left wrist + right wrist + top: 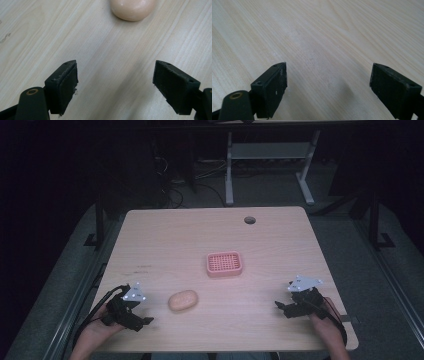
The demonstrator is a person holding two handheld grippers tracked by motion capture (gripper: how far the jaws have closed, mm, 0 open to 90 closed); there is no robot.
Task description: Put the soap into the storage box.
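Pink soap dish (224, 264) out in the middle of the wooden table (165, 235), well apart from both grippers. Nothing between left gripper (145, 321) and peach soap bar (183, 300). Soap bar just ahead, near the table's front edge. Left gripper spread wide, holding nothing. Right gripper (279, 306) spread wide too, over bare wood near the front right corner. Plenty of open table all around.

High view above the table (165, 240); gripper views close over its wood.
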